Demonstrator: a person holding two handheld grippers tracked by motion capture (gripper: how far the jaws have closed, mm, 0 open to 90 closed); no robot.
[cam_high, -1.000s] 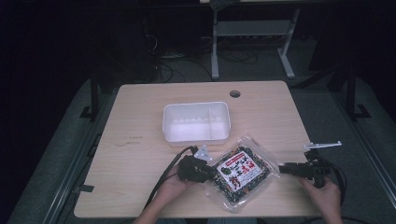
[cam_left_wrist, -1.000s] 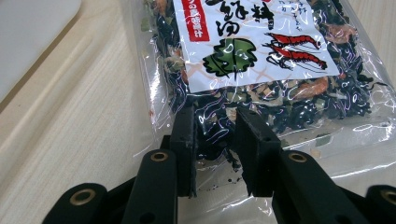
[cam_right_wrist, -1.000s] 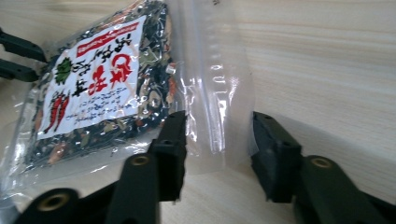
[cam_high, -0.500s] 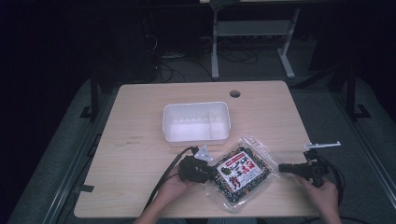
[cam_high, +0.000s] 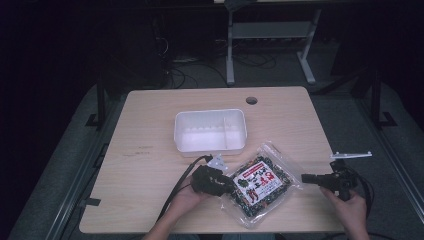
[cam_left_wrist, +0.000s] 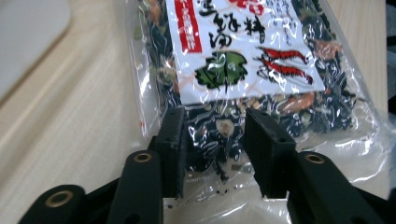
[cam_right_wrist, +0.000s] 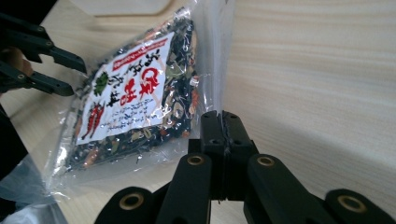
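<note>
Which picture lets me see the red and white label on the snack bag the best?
The left gripper view: the label sits close, big and sharp on the bag, green leaf and red shrimp drawings clear. The right gripper view shows the label whole but slanted and farther off. The high view shows the label tiny, writing unreadable.

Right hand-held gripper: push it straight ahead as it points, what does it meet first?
Likely the clear food bag: the right hand-held gripper, jaws together, points at the bag's near edge; whether they already touch is unclear.

Dim lab: bare test table (cam_high: 150, 130), metal stand (cam_high: 270, 37), floor cables (cam_high: 195, 65).
</note>
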